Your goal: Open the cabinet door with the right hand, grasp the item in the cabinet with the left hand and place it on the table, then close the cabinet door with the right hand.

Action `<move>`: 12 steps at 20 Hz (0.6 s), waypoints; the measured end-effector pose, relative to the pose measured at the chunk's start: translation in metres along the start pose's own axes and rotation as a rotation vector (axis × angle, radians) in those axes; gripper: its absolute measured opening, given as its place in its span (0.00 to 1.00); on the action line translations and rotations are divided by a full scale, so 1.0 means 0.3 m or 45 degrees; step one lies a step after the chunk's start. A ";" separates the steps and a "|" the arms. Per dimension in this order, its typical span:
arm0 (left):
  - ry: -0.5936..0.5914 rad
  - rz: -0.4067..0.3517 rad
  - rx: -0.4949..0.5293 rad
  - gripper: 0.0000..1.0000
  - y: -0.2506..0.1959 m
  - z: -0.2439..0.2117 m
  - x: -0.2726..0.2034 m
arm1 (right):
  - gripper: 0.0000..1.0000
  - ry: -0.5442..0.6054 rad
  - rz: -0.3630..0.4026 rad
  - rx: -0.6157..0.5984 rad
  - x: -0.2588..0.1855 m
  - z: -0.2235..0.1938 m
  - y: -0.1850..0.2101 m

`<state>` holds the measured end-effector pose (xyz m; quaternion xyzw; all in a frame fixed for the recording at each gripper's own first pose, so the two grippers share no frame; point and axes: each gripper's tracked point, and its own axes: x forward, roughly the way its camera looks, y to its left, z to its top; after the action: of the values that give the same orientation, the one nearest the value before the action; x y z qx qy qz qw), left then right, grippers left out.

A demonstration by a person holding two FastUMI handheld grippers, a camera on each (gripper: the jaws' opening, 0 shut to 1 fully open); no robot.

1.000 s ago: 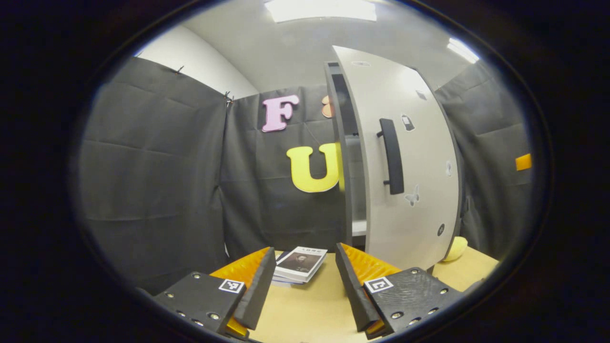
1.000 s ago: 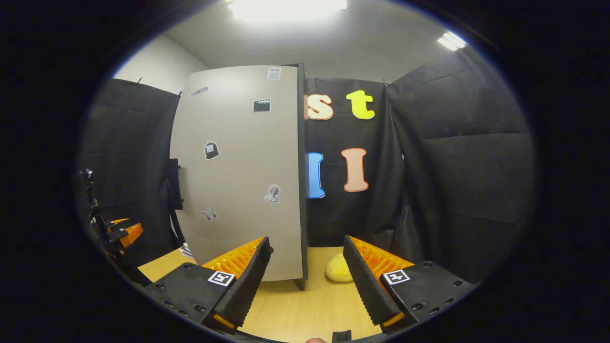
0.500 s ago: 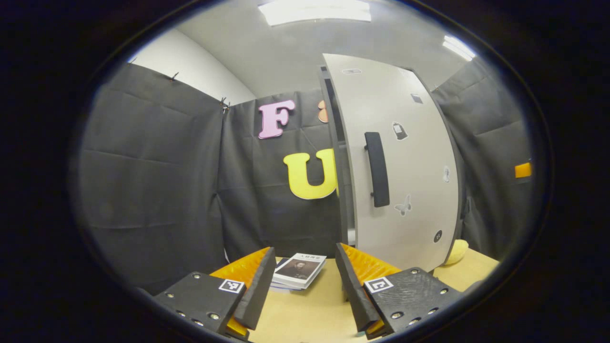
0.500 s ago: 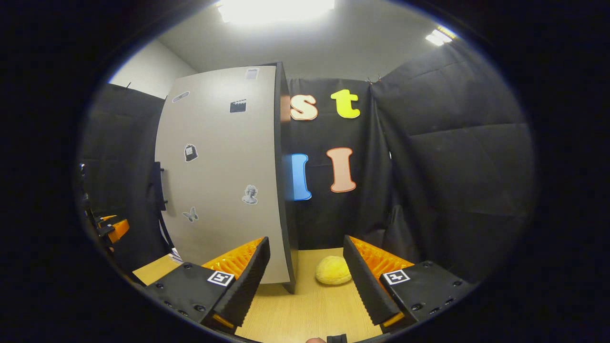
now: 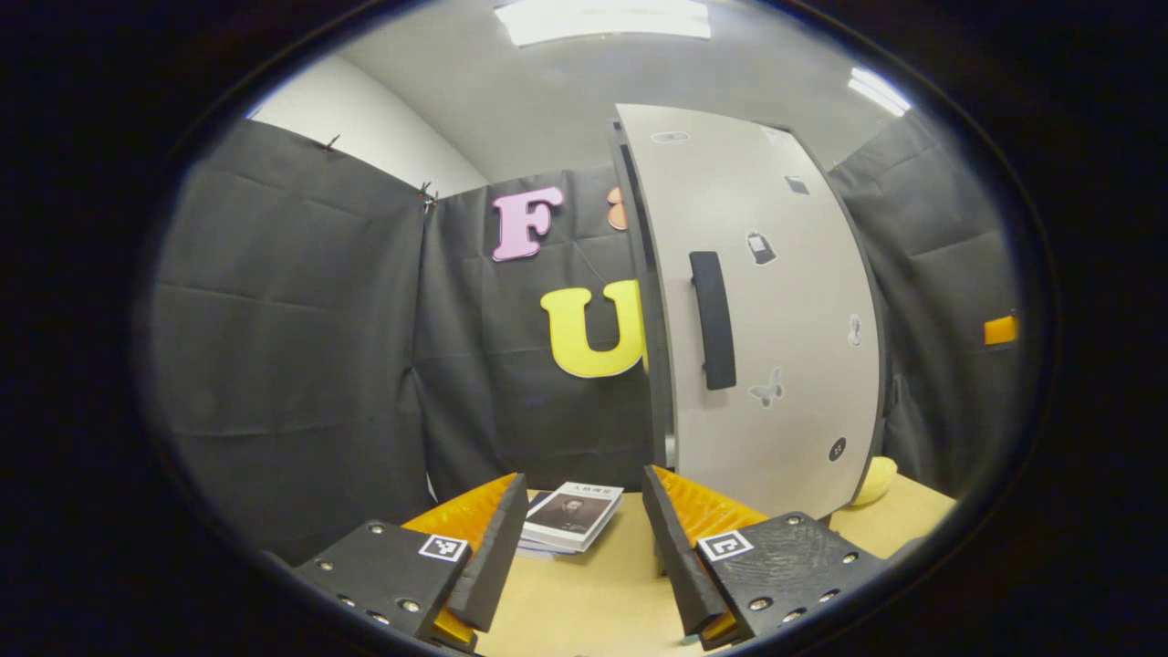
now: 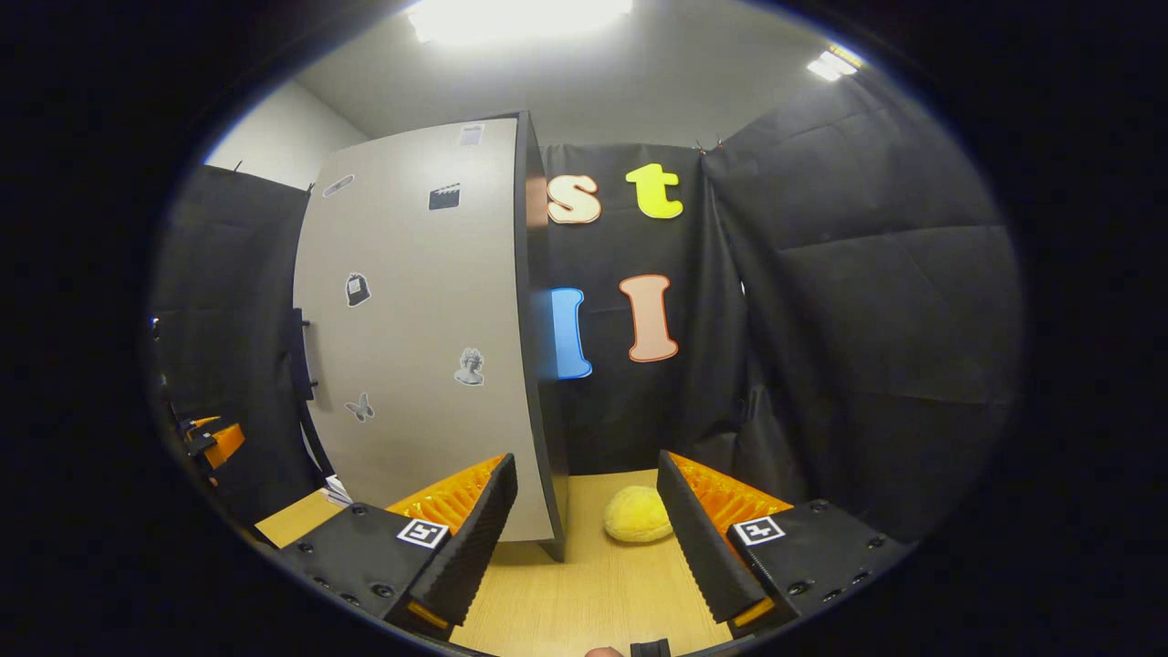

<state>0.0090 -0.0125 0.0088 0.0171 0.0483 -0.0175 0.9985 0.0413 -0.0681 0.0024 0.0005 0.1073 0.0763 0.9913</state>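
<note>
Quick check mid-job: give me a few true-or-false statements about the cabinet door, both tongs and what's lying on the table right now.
1. The left tongs are open and hold nothing. True.
2. The right tongs are clamped on the door handle. False: they are open, off the handle.
3. A yellow plush ball lies on the table. True.
4. The cabinet door stands wide open. False: it is nearly shut.
5. A book lies on the table ahead of the left tongs. True.

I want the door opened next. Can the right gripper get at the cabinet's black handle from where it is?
Probably not directly: the handle sits on the far left edge of the cabinet door, well to the side of the open right gripper. Nothing blocks it, though; it must shift left.
</note>
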 end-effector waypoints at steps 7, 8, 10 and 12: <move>0.014 0.005 -0.009 0.75 0.006 -0.022 0.007 | 0.98 -0.019 0.005 -0.026 0.004 0.021 0.002; 0.013 0.004 -0.011 0.75 0.005 -0.021 0.003 | 0.98 -0.020 0.007 -0.024 0.006 0.025 0.001; 0.014 0.006 -0.013 0.76 0.006 -0.021 0.001 | 0.98 -0.020 0.008 -0.023 0.016 0.026 0.007; 0.015 0.008 -0.013 0.76 0.007 -0.022 -0.003 | 0.98 -0.023 0.010 -0.023 0.016 0.030 0.009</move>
<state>0.0075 -0.0101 0.0023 0.0122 0.0543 -0.0141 0.9984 0.0475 -0.0645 0.0101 -0.0074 0.0976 0.0811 0.9919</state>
